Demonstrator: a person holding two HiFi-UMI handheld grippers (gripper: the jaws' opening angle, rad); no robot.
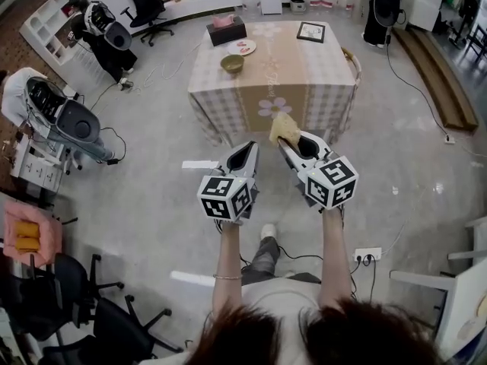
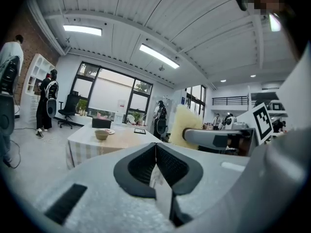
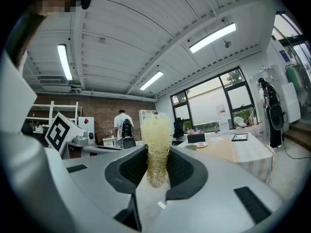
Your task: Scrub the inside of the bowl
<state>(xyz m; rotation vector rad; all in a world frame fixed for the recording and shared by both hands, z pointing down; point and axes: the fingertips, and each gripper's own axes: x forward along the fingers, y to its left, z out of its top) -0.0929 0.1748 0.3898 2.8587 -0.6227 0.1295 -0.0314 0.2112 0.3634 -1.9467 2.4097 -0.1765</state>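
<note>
Well ahead, one olive bowl [image 1: 232,64] on the checked surface [image 1: 319,82] (beside one plate [image 1: 241,47]), two grippers short of it, left gripper [image 1: 252,148] fingers closed, empty, right gripper [image 1: 288,141] fingers gripping one yellow scrubber [image 1: 284,128].

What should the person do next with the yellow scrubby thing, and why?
Probably walk up to the table, because the bowl sits on it, far ahead of both grippers. The right gripper already pinches the scrubber, and the left gripper is shut and empty, so only the gap is left.
</note>
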